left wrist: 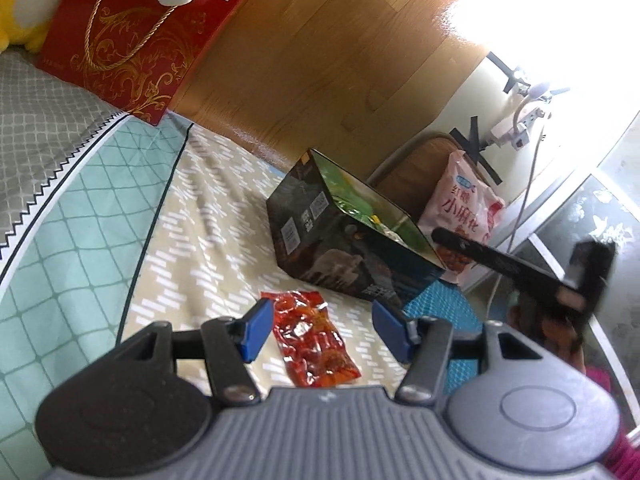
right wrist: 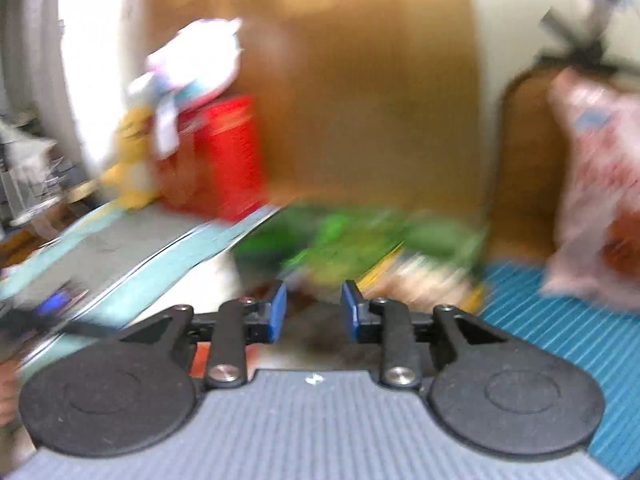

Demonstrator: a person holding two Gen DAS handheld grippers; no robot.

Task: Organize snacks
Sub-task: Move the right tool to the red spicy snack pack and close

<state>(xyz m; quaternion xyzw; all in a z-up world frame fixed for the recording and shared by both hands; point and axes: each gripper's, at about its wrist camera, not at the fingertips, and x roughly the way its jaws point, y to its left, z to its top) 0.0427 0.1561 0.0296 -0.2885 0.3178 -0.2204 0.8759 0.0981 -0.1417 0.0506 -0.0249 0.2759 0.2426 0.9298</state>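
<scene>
A red snack packet (left wrist: 316,340) lies flat on the patterned bed sheet (left wrist: 208,240). My left gripper (left wrist: 324,326) hangs over it, open, its blue pads (left wrist: 256,328) either side of the packet and not pressing on it. Beyond it stands an open dark box (left wrist: 340,232) with a green inside. The right gripper's dark body (left wrist: 520,268) reaches in over the box's right corner. The right wrist view is blurred: my right gripper (right wrist: 313,312) is open with nothing between its pads, in front of the green box (right wrist: 360,248).
A pink snack bag (left wrist: 464,204) (right wrist: 592,200) leans behind the box on a blue ribbed mat (right wrist: 560,320). A red gift box (left wrist: 132,36) and a yellow plush (left wrist: 20,4) sit at the bed's far left. A wooden headboard (left wrist: 340,60) backs the bed.
</scene>
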